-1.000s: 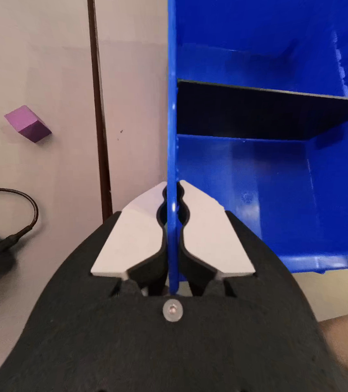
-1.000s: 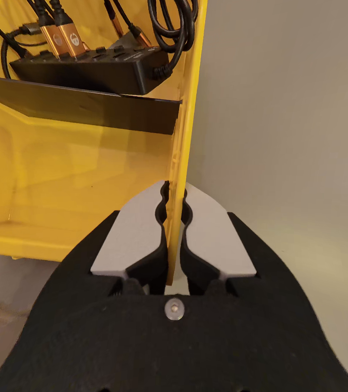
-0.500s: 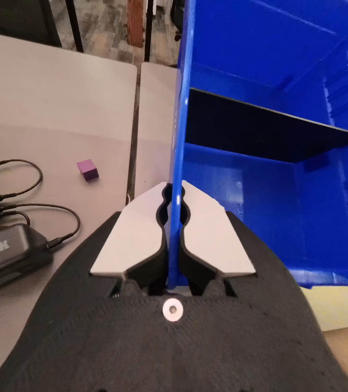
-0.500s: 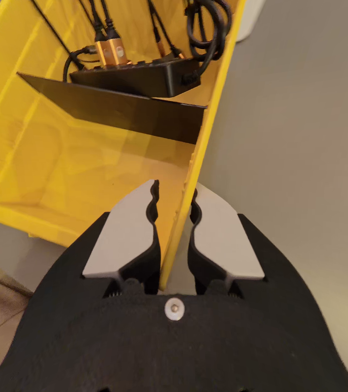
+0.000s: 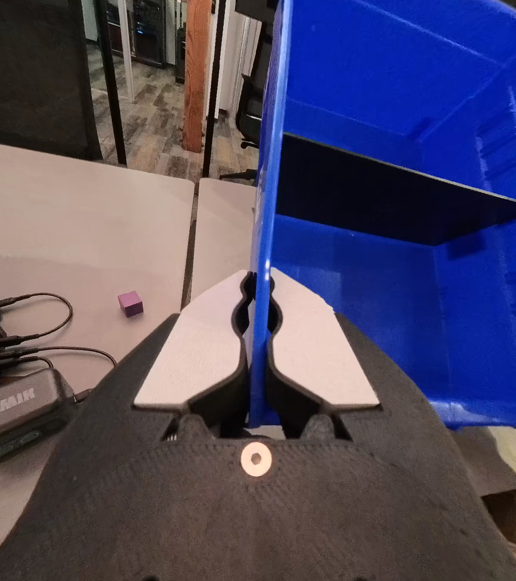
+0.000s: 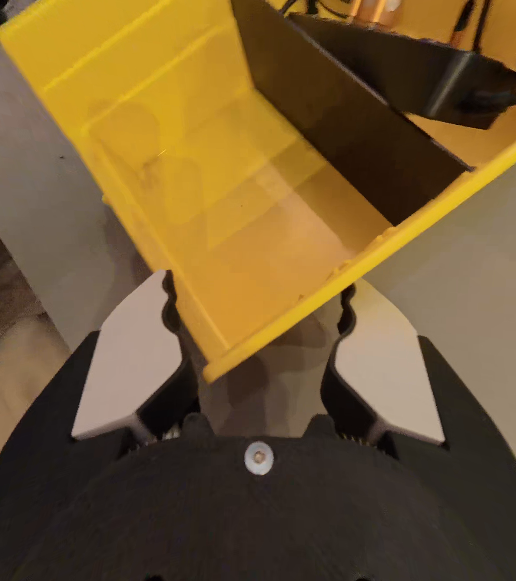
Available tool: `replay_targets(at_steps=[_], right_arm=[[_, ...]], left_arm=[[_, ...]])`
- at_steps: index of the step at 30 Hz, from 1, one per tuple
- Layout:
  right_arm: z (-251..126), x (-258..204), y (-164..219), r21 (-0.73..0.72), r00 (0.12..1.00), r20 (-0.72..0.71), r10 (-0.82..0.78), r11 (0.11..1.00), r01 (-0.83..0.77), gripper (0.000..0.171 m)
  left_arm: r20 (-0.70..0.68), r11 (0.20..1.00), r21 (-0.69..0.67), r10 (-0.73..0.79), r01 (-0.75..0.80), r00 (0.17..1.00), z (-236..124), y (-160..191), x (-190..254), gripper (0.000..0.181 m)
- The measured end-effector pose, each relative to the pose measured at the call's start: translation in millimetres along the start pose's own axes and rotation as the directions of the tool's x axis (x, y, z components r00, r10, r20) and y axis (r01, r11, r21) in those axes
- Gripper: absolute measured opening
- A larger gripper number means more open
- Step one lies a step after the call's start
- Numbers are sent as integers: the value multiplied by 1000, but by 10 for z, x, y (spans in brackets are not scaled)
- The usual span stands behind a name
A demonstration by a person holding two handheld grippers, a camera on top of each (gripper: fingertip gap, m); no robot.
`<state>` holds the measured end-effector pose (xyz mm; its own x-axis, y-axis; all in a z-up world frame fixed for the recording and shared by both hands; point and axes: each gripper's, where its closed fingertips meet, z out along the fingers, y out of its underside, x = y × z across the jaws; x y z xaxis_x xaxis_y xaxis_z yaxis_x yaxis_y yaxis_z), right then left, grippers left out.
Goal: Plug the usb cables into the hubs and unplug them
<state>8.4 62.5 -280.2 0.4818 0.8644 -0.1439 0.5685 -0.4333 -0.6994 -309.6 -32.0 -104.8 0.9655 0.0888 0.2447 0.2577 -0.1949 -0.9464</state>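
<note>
USB hub (image 6: pixel 433 85) lies in the yellow bin's (image 6: pixel 156 103) far compartment behind a black divider (image 6: pixel 344 125), up and right of the wide-spread right tongs (image 6: pixel 258 314), its length running across their reach; the bin's near corner sits between them.

Left view: left tongs (image 5: pixel 258 301) pinch the blue bin (image 5: pixel 376 298) wall above the counter (image 5: pixel 61 220); no hub shows inside.

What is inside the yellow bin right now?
The yellow bin has a black divider. The near compartment looks bare. Behind the divider lies a black hub with cables plugged in; the divider and frame edge hide the rest.
</note>
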Motion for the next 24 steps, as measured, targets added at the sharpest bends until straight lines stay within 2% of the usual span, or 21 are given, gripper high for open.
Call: replay_targets(at_steps=[1,4,6,10,13,16,19,21,24], right_arm=[[4,-56,-34,7,1000,14,-6,1000,6,108],[-204,-68,-151,84,998,62,16,996,-21,114],[-514,25,-264,173,993,105,49,983,-66,112],[-1364,478,-411,368,987,131,93,920,-136,100],[-2055,830,-329,502,991,93,91,855,-126,95],[-2702,1126,-132,606,992,16,126,788,-110,95],[-3244,1273,103,687,984,-54,172,721,-88,95],[-3445,1306,308,703,975,-106,194,708,-64,95],[-3515,1262,597,695,963,-146,226,716,-63,86]], left_arm=[[-4,1000,16,4,-4,1000,-38,-53,38,6],[-43,998,62,14,-11,999,-96,-197,287,6],[-102,997,77,9,-1,995,-29,-234,578,6],[-252,997,73,-8,28,968,334,-147,1434,6],[-368,999,43,2,15,930,681,-21,2232,6],[-479,999,-37,7,-28,878,1031,215,3065,6],[-531,991,-93,31,-95,847,1381,513,3751,6],[-552,981,-154,11,-115,834,1630,785,4077,6],[-553,961,-239,-14,-142,833,1949,1236,4402,6]])
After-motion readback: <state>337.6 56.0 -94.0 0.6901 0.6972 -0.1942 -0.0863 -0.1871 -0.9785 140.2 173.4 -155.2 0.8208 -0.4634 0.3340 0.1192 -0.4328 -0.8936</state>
